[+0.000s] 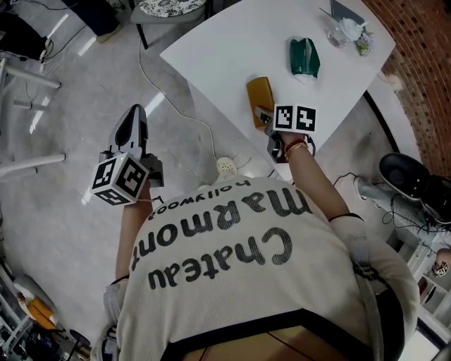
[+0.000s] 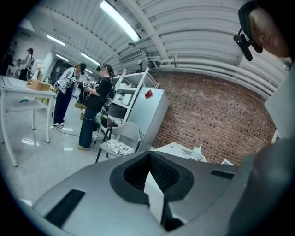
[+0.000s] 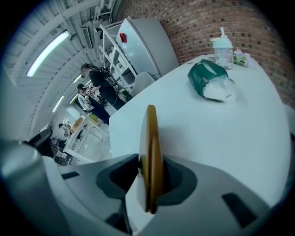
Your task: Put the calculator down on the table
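The calculator [image 1: 259, 99], an amber slab, is at the near edge of the white table [image 1: 211, 49]; whether it rests on the top I cannot tell. My right gripper [image 1: 266, 121] holds its near end, just below the marker cube. In the right gripper view the calculator [image 3: 150, 138] stands edge-on between the jaws, whose pads lie against both its faces, so the right gripper [image 3: 148, 168] is shut on it. My left gripper [image 1: 132, 121] hangs over the floor, left of the table, with its jaws together and nothing in them. The left gripper [image 2: 150, 161] points towards the room and the table's far end.
A green pouch [image 1: 304, 58] and a small clear bottle [image 1: 347, 32] sit farther back on the table. A chair [image 1: 169, 8] stands at the far side. A cable [image 1: 176, 99] and a round socket [image 1: 225, 166] lie on the floor. A brick wall [image 1: 423, 70] runs along the right.
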Demonstrator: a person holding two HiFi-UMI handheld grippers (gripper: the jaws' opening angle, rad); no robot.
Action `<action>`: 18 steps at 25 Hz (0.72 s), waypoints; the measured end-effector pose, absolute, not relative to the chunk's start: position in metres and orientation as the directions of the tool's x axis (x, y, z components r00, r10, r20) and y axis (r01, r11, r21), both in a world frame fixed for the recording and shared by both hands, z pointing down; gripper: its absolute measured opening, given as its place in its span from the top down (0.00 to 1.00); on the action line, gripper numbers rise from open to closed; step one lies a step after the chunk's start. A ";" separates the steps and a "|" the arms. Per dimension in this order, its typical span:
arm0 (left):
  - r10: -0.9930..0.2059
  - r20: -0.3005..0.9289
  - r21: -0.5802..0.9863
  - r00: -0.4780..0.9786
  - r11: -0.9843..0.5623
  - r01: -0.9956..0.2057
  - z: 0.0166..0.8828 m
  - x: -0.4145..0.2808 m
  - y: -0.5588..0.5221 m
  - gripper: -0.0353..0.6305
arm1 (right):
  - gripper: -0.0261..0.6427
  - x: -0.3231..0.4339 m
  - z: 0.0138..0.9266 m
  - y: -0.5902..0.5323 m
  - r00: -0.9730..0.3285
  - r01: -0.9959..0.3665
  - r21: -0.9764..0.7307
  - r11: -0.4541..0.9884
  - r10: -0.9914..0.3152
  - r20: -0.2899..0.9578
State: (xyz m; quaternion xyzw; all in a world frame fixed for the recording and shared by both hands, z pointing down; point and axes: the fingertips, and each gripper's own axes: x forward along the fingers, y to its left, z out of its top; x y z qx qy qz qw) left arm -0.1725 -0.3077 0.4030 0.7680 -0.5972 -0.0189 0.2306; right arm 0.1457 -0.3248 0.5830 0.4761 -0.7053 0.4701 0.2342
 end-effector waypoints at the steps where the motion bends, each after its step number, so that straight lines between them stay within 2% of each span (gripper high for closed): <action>1: -0.926 0.246 0.377 0.286 -0.181 -0.908 0.403 -0.173 -0.308 0.94 | 0.77 0.146 0.583 -0.325 -0.436 -0.892 -0.441 0.101 -0.451 0.778; 8: -0.924 0.249 0.380 0.291 -0.183 -0.907 0.406 -0.172 -0.308 0.94 | 0.69 0.148 0.588 -0.327 -0.394 -0.917 -0.374 0.141 -0.480 0.784; 18: -0.924 0.251 0.382 0.287 -0.178 -0.907 0.405 -0.174 -0.308 0.94 | 0.64 0.151 0.590 -0.329 -0.375 -0.925 -0.357 0.134 -0.487 0.789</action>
